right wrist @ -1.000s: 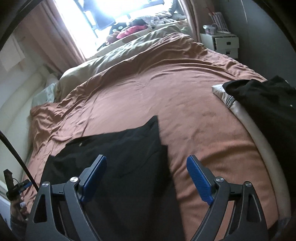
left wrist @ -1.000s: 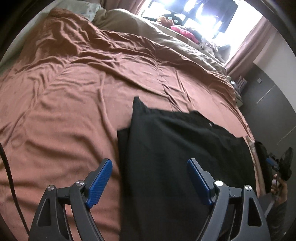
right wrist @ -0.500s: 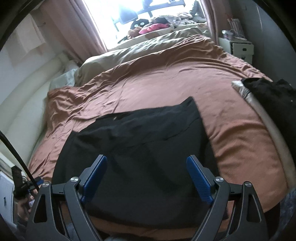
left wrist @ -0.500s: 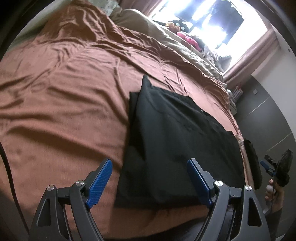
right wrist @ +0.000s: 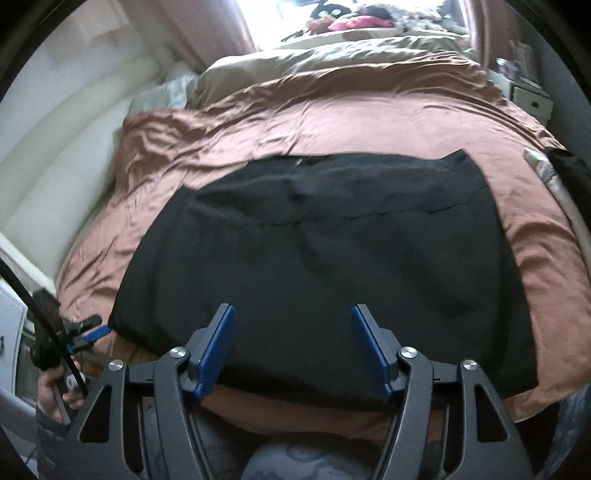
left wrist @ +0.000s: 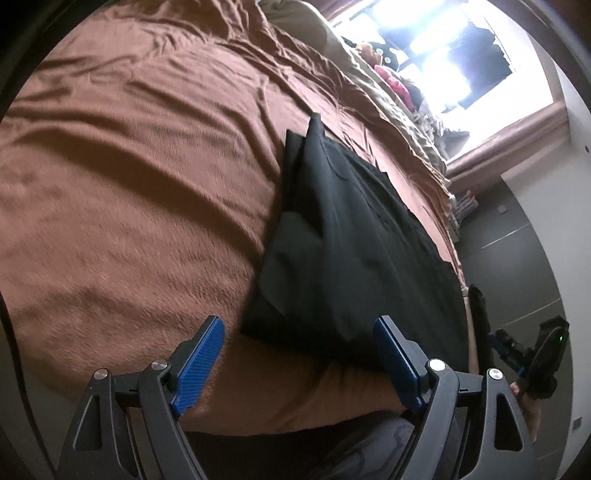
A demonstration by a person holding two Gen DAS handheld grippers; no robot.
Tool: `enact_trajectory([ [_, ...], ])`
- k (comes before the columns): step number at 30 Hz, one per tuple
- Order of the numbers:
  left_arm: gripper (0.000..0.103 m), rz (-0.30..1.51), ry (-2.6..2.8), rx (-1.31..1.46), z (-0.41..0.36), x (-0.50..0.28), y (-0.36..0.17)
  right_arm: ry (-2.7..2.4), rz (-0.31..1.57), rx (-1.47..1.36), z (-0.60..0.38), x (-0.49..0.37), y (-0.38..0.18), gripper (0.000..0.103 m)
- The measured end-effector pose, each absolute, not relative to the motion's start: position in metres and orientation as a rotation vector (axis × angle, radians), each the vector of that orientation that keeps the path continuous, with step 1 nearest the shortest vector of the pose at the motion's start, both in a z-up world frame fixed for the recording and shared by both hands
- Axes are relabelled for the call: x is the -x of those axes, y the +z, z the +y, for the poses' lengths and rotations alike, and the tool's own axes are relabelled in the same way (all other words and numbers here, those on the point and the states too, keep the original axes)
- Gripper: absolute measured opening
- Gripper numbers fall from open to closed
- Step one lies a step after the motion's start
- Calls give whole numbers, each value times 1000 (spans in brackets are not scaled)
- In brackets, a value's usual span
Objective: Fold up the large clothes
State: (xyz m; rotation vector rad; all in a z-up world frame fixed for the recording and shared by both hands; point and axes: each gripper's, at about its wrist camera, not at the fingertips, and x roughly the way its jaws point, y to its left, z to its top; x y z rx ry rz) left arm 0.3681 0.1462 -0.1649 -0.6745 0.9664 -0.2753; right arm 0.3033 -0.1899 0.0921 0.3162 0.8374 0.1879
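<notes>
Left gripper (left wrist: 297,347): jaws spread wide, nothing between the blue pads (left wrist: 201,360), poised over the near edge of the bed just short of the near left corner of the black garment (left wrist: 354,251); neither pad touches cloth. Right gripper (right wrist: 291,343): jaws have just been closing and now stand partly narrowed, still apart, with nothing clamped — its pads (right wrist: 218,347) hang over the garment's near hem, and contact with the fabric cannot be confirmed from this view. The black garment (right wrist: 325,254) lies flat on the brown bedspread (left wrist: 129,184), already folded into a broad rectangular panel, with a second layer showing as a stepped edge along the far side and a pointed corner projecting at the far end. Its near hem runs close to the bed's near edge. In the right wrist view, the left hand (right wrist: 55,391) is visible at the lower left holding its gripper beside the garment's corner; in the left wrist view, the right hand (left wrist: 526,402) appears at the lower right edge with its own device. Beyond the garment, the bedspread is creased and wrinkled; a beige duvet (right wrist: 332,51) lies bunched across the far side of the bed below a bright window (left wrist: 461,55) with pink curtains (right wrist: 221,33). A further dark item (right wrist: 570,173) rests at the bed's right edge, apart from the garment.
</notes>
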Motion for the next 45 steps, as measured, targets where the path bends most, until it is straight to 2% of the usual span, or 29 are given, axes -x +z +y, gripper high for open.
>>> enact_trajectory([
  [1,83,970,-279,686,145,-369,-168,191,850,-306,-185,-306,90,62],
  [3,80,979,-280,713,142,-374,-176,202,877,-296,-177,-311,86,52],
  [5,69,983,-290,722,139,-379,-180,225,915,-299,-170,-317,79,48],
  [7,63,988,-290,733,136,-385,-184,239,952,-277,-161,-324,74,47],
  [10,60,979,-294,772,135,-390,-190,245,986,-230,-148,-336,69,47],
  [16,39,977,-283,804,133,-392,-195,197,1059,-160,-129,-370,49,47],
  [20,32,963,-278,818,136,-386,-194,165,1092,-137,-120,-390,34,47],
  [26,29,943,-265,837,139,-377,-192,131,1103,-120,-116,-423,22,42],
  [28,29,938,-255,845,139,-374,-192,130,1107,-132,-117,-434,18,36],
  [30,29,937,-244,867,140,-370,-194,130,1106,-154,-120,-447,14,24],
  [31,29,936,-241,872,140,-371,-194,131,1108,-167,-122,-455,12,22],
  [35,29,940,-225,878,140,-368,-195,135,1107,-205,-128,-485,8,18],
  [45,30,961,-206,942,138,-370,-195,87,1069,-217,-127,-551,5,18],
])
